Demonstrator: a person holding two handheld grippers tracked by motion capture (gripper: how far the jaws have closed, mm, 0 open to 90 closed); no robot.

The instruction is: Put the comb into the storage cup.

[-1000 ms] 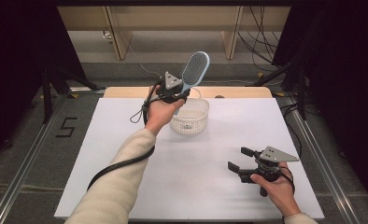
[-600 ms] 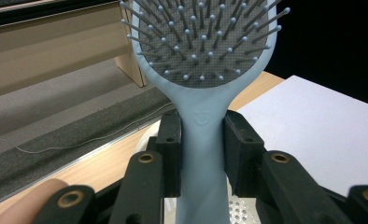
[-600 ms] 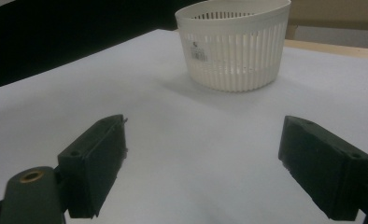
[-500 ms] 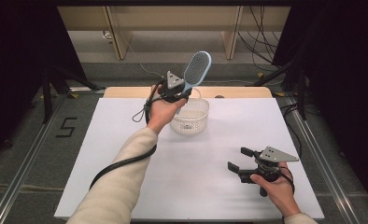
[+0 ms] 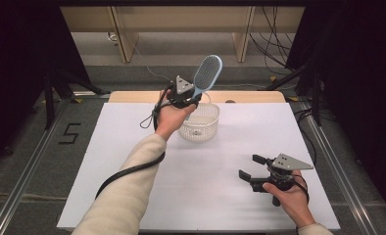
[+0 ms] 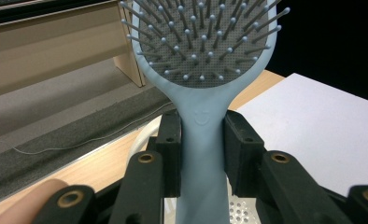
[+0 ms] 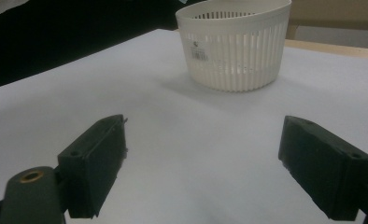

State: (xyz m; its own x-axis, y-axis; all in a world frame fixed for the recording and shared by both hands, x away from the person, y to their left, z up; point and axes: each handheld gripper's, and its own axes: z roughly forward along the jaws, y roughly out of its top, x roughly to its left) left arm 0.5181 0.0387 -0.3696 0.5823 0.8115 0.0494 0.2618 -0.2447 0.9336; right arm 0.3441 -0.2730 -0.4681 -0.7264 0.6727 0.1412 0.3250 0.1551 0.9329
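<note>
— The brush (image 5: pixel 206 73) is up in the air, above the far rim of the basket (image 5: pixel 199 123), head tilted up and away. The left gripper (image 5: pixel 183 95) pinches its handle just below the neck.

— Looks light and stiff, plastic. Slippery?

— Smooth handle, so maybe; I can't judge the finish from here. Gripping the narrow handle is right, since the bristles would give.

— And the right gripper (image 5: pixel 253 169)?

— Jaws spread, empty, low over the table (image 5: pixel 132 127) at the near side.
</note>
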